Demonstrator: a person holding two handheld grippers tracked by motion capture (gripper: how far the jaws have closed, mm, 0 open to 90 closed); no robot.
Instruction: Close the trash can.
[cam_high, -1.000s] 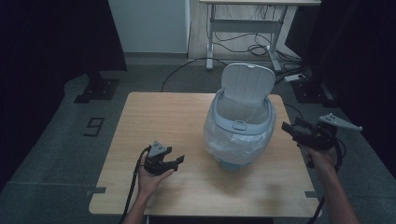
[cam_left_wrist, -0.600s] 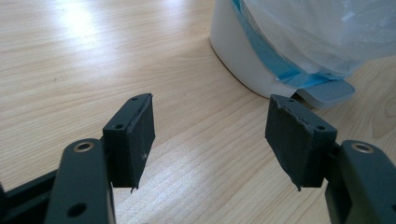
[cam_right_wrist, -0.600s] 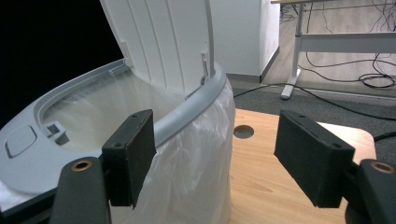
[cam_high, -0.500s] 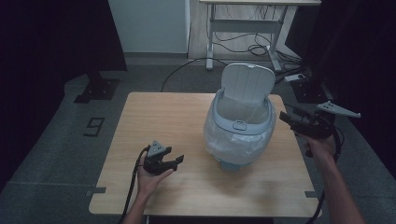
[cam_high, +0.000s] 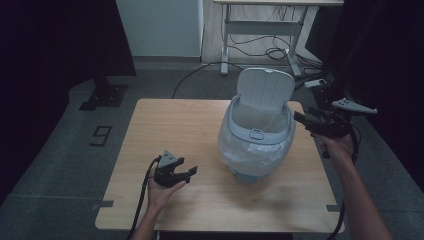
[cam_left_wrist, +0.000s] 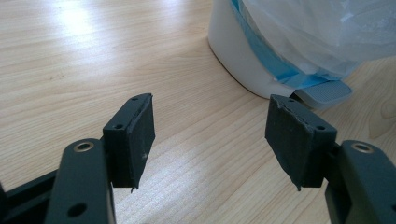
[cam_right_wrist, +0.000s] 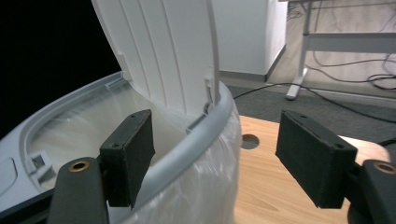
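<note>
— While the bin (cam_high: 256, 145) is standing mid-counter (cam_high: 165, 120), lid (cam_high: 265, 90) propped up, why is the right gripper (cam_high: 300, 118) hovering at its rim?

— Likely lining up, jaws spread, pinching nothing; the left gripper (cam_high: 190, 172) is idling, jaws likewise spread.

Bin (cam_high: 256, 145): you've got a pale grey-white round bin, upright on the right half of the wooden table | lid (cam_high: 265, 91): ribbed, swung up and standing open at the far rim | liner (cam_high: 250, 159): clear plastic bag, folded out over the body | foot pedal (cam_left_wrist: 325, 93): grey, at the near base.
</note>
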